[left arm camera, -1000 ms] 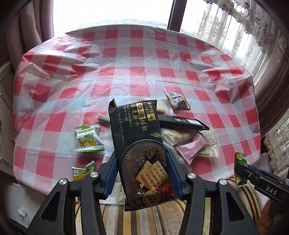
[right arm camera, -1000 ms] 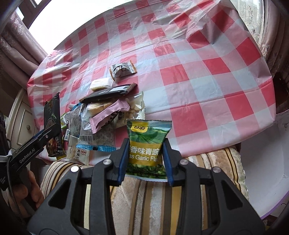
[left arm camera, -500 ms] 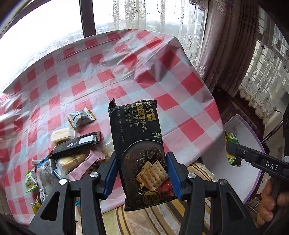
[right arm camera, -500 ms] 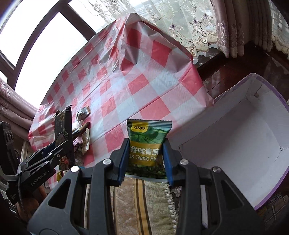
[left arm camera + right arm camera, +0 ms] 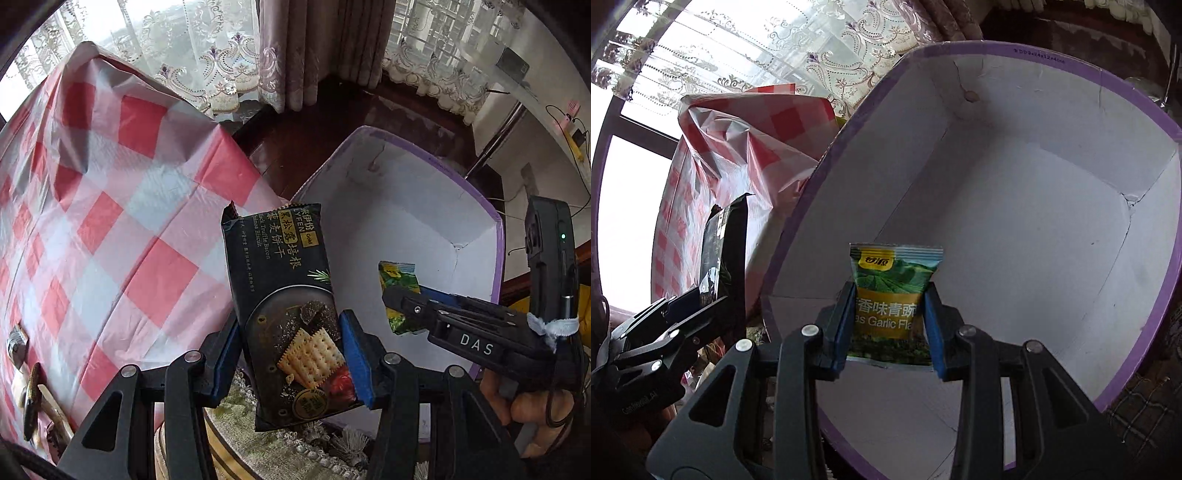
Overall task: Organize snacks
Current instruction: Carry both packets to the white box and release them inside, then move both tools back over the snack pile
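1. While both claws hang beside the table [image 5: 110, 192], each one grips a snack packet, and the big white box with the purple rim [image 5: 1167, 280] lies open below them
2. Left claw [image 5: 291, 354]: its blue pads are clamped on the lower half of a black cracker packet [image 5: 284, 288], which stands upright and slightly tilted, its top reaching over the near wall of the box
3. Right claw [image 5: 890, 325]: its blue pads squeeze a green garlic-pea packet [image 5: 894, 295] at mid-height, printed face toward the camera, held over the bare white floor of the box
4. From the left wrist view the right claw [image 5: 397, 302] shows side-on, with the green packet [image 5: 399, 280] edge-on between its fingers over the box interior
5. From the right wrist view the left claw [image 5: 701, 299] sits at the left, outside the box wall, with the black packet [image 5: 727, 243] sticking up from it
6. A red-and-white checked cloth [image 5: 713, 155] covers the table and hangs down next to the box
7. A few other snacks [image 5: 31, 387] lie on the cloth at the far left edge of the left wrist view, too small to name
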Motion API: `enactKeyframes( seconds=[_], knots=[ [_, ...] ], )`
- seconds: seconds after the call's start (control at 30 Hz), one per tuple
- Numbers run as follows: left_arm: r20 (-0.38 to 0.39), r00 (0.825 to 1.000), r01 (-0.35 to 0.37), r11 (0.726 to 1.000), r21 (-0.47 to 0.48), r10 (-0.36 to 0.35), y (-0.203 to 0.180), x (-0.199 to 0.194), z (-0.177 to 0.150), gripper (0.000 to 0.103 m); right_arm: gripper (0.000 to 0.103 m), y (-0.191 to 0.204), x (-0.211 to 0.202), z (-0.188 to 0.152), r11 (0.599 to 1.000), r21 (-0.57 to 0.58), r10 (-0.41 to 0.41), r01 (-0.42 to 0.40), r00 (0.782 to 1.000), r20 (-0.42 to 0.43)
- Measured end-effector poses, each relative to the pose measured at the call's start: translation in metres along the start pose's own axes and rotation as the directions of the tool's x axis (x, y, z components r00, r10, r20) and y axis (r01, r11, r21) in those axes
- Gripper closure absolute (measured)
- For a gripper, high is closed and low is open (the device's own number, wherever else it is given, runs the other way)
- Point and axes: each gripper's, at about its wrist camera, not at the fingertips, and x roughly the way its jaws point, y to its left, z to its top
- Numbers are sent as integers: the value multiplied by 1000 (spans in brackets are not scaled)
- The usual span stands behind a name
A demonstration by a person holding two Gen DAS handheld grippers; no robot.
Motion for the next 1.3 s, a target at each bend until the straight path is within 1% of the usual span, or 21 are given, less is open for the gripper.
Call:
enactKeyframes(
  seconds=[0.07,0.13,0.2,0.33,0.4,0.43,0.47,0.5,0.53,0.57,0.67,0.73,0.83,0.9,0.93,1.0,1.03,1.1,1.17,1.23,1.3],
  knots=[
    [-53,998,24,1000,14,-23,-5,18,4,51,64,-5,8,0,1000,-1,-24,24,1000,-11],
    [-96,995,21,1000,18,-19,-8,32,8,54,64,-7,15,-1,999,-9,-48,47,999,-24],
    [-126,992,31,999,11,-30,-8,41,10,60,64,-8,21,0,997,-12,-77,76,997,-31],
    [-154,988,30,1000,8,-29,-8,54,16,60,61,-2,26,4,996,-20,-90,89,995,-46],
    [-153,988,36,999,2,-35,-7,54,15,59,57,1,25,6,994,-33,-108,106,994,-35],
    [-152,988,39,999,-3,-38,-6,54,15,56,51,3,24,6,992,-39,-119,118,992,-32],
    [-147,988,38,999,-9,-39,-5,52,14,48,41,4,22,5,990,-43,-138,137,990,-26],
    [-134,990,41,999,-16,-43,-3,48,13,43,37,5,20,5,987,-46,-156,155,988,-16],
    [-108,993,51,998,-25,-54,0,43,13,35,31,8,17,5,983,-55,-175,174,985,-2],
    [-80,995,59,998,-37,-62,2,36,12,31,29,10,14,6,978,-69,-195,195,981,12],
    [28,998,66,994,-92,-63,12,11,7,30,24,21,2,6,966,-111,-227,232,972,55],
    [109,992,76,989,-123,-63,20,-8,0,30,20,26,-10,2,957,-142,-243,255,965,93],
    [214,976,65,988,-140,-34,27,-33,-11,30,17,51,-22,-1,933,-196,-274,302,949,156],
    [266,964,38,986,-161,6,34,-50,-22,30,15,64,-29,0,916,-222,-293,333,936,198],
    [294,955,27,985,-172,25,37,-57,-28,30,15,67,-37,-3,907,-247,-287,340,930,228],
    [348,936,17,980,-197,54,47,-74,-42,30,13,90,-46,-8,878,-310,-279,366,915,292],
    [363,929,10,977,-211,69,53,-81,-49,30,13,98,-48,-11,864,-343,-263,368,912,315],
    [384,918,-1,969,-249,100,66,-91,-63,30,13,116,-54,-17,856,-385,-218,345,917,335],
    [402,907,-1,955,-297,126,80,-101,-81,30,13,133,-55,-21,855,-421,-166,303,929,331],
    [414,896,-1,935,-355,159,95,-113,-103,30,13,147,-55,-23,856,-446,-129,262,943,307],
    [418,887,-5,909,-417,197,110,-122,-123,30,12,160,-56,-25,870,-450,-87,200,962,258]
  ],
)
